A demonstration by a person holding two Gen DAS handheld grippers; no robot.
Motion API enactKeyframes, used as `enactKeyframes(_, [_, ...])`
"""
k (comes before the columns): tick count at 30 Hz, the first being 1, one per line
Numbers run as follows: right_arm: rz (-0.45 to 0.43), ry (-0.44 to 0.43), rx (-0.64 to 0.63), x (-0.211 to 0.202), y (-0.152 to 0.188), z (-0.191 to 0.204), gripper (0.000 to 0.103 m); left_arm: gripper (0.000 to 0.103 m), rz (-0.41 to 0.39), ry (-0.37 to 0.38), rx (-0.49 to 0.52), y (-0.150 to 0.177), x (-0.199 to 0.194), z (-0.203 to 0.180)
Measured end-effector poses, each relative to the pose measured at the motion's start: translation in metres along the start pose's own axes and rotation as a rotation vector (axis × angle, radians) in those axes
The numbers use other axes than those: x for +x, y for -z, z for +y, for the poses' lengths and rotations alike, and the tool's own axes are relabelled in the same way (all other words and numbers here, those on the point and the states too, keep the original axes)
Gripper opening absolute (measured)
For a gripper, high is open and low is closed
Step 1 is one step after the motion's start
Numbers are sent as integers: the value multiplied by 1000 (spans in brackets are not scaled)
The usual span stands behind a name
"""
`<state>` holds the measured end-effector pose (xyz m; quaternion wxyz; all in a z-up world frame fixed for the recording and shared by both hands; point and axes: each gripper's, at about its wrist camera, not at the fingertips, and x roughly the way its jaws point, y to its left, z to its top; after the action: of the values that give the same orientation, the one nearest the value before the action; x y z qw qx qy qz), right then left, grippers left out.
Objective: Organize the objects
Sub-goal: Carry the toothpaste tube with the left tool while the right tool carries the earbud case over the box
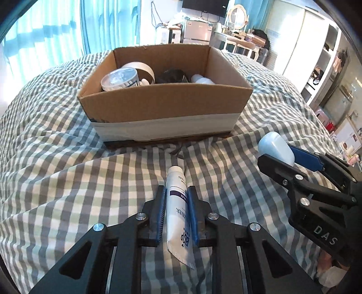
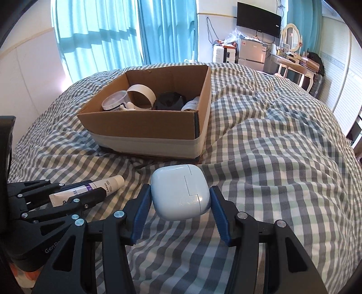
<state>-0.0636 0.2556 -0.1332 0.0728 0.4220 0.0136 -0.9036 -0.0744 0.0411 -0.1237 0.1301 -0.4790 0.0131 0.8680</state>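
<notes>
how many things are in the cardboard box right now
4 visible in the cardboard box: clear plastic tub at left, white tape ring behind it, black item mid, white bottle at right. More may be hidden by the front wall.

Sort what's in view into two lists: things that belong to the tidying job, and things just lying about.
Part of the job:
- white tube, gripped by the left gripper
- pale blue case, gripped by the right gripper
- cardboard box, already holding a clear tub, tape roll and white bottle

Just lying about:
- checked bedspread
- television
- dressing table
</notes>
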Motion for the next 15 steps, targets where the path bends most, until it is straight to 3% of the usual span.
enactKeyframes(15, [-51,11,-66,-39,-7,27,52,19,-90,5,-5,-12,-48,0])
